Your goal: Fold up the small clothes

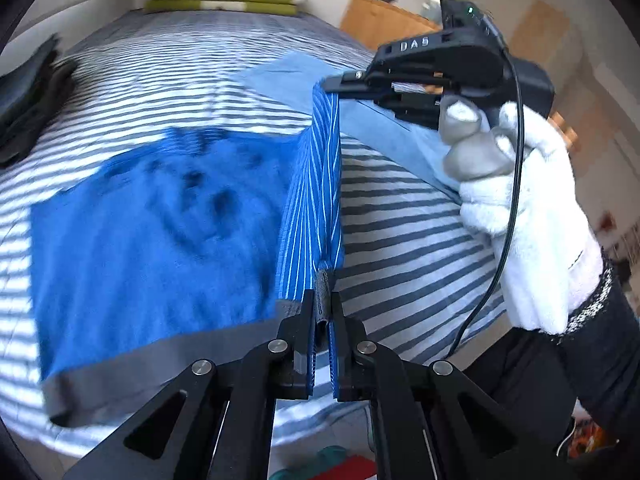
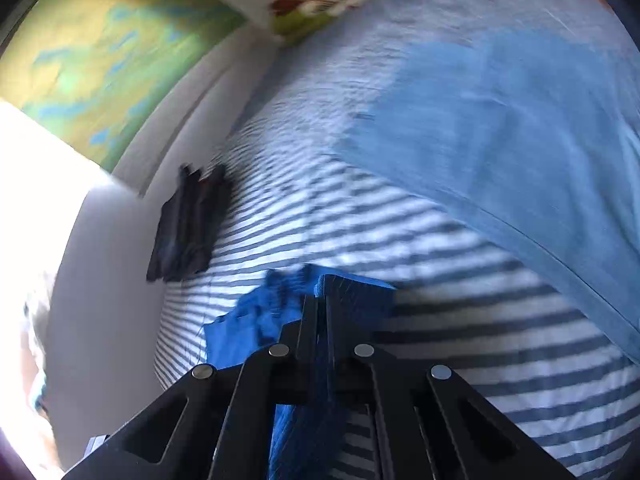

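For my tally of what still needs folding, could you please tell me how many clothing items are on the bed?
3: blue shorts pinched by both grippers, a light blue garment spread beyond, and a dark pile near the wall, possibly several pieces.

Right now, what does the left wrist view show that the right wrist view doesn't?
Left wrist only: the right tool from outside, the white-gloved hand holding it, and the garment's grey waistband.
Right wrist only: the green and blue wall picture.
Both: the blue striped garment clamped in a shut tool, the striped bedcover, the light blue cloth.
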The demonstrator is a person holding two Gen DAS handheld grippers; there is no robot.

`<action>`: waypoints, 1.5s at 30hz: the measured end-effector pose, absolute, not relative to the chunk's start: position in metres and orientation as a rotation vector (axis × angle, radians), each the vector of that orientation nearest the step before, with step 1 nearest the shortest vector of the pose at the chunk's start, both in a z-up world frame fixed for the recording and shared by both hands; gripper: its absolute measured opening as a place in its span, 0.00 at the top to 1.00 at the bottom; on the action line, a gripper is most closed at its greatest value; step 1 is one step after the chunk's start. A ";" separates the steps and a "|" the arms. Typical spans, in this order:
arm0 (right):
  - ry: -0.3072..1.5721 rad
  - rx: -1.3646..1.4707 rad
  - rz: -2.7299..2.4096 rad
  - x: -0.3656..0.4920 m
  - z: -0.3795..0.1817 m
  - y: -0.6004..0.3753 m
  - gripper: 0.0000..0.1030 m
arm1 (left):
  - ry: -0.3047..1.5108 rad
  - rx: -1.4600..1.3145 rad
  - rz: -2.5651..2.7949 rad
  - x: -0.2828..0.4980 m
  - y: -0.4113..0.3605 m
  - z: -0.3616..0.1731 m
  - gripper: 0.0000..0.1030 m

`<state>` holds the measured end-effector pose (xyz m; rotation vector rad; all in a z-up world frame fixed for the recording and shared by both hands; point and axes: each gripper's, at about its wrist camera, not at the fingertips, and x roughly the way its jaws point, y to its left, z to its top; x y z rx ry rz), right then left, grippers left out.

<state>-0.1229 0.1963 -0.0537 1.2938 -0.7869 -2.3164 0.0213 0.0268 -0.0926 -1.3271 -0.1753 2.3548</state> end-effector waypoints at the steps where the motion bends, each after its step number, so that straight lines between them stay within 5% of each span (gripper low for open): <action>1: -0.768 1.292 -2.303 -0.128 -0.051 0.181 0.97 | -0.177 -1.325 2.376 0.024 0.017 -0.092 0.96; 13: -0.322 1.407 -2.207 -0.171 -0.059 -0.018 0.97 | -0.432 -1.394 2.567 0.068 -0.107 -0.110 0.97; 25: -0.087 1.471 -2.204 -0.183 -0.093 -0.112 0.97 | -0.651 -1.440 2.585 0.081 -0.167 -0.141 0.97; 31: -0.042 1.481 -2.172 -0.190 -0.101 -0.130 0.94 | -0.666 -1.447 2.607 0.083 -0.176 -0.142 0.96; 36: -0.195 1.398 -2.136 -0.186 -0.072 -0.099 0.85 | -0.695 -1.413 2.642 0.090 -0.187 -0.128 0.79; 45: -0.254 1.369 -2.090 -0.094 -0.062 0.013 0.85 | -0.447 -1.322 2.676 0.042 -0.190 -0.081 0.79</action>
